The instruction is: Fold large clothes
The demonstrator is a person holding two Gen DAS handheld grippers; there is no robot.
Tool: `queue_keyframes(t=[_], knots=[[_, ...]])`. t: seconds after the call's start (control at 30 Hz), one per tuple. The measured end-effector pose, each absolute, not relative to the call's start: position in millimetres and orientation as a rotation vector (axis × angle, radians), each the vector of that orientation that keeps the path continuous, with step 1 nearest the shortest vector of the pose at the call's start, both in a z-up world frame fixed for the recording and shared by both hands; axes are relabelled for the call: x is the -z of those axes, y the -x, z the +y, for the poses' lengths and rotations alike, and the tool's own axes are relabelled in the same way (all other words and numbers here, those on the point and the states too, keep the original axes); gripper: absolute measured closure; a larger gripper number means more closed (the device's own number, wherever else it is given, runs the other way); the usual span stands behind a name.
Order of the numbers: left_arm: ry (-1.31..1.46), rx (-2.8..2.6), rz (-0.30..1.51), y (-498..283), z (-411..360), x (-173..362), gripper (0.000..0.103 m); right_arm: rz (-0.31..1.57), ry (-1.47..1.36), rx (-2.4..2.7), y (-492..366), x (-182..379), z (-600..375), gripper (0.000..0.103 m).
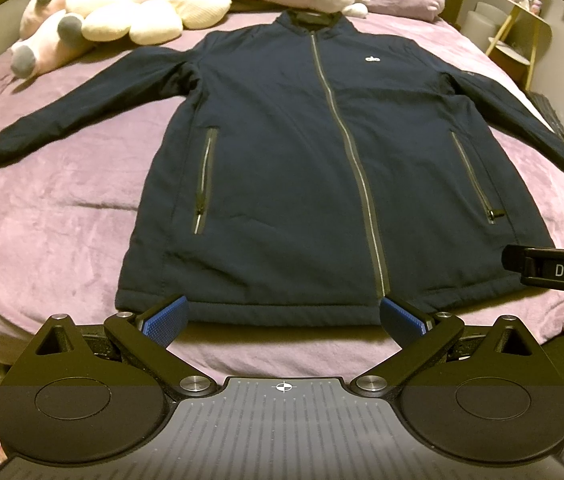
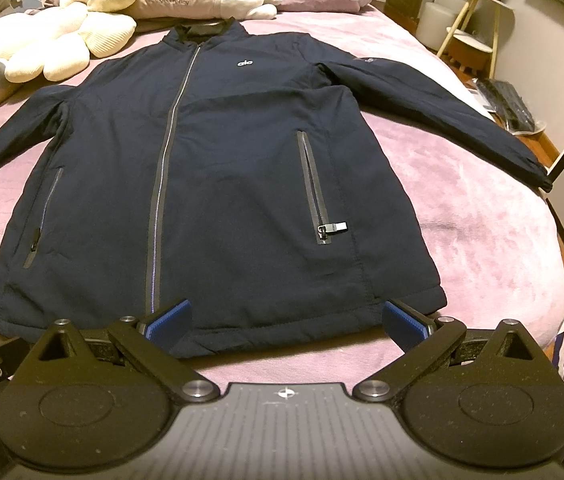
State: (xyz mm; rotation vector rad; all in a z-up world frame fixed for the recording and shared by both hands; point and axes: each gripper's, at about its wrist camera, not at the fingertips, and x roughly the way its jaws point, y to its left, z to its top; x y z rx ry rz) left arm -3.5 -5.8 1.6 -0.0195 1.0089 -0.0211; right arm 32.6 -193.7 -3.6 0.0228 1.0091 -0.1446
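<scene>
A dark navy jacket [image 1: 282, 160] lies flat, front up and zipped, sleeves spread to either side, collar at the far end; its hem lies just ahead of the open jaws.

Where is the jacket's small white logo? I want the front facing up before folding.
The white logo faces up on the jacket chest, right of the main zipper in both views, just below the collar.
</scene>
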Motion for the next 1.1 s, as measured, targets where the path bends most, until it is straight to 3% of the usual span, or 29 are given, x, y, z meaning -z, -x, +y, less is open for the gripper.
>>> queue_keyframes(t=[0.77,0.9,1.1], knots=[[0.051,0.07,1.066,-25.3,-8.4,14.6,0.0,0.985,-0.097,0.089,-46.8,19.9,-203.5,0.002],[0.066,0.084,1.036,-48.5,-10.5,18.4,0.0,0.79,-0.273,-0.057,-47.0,24.1,-230.9,0.002],[0.047,0.082,0.949,-112.1,-16.7,21.3,0.0,0.694,-0.584,-0.05,-85.7,39.9,-319.7,0.002]])
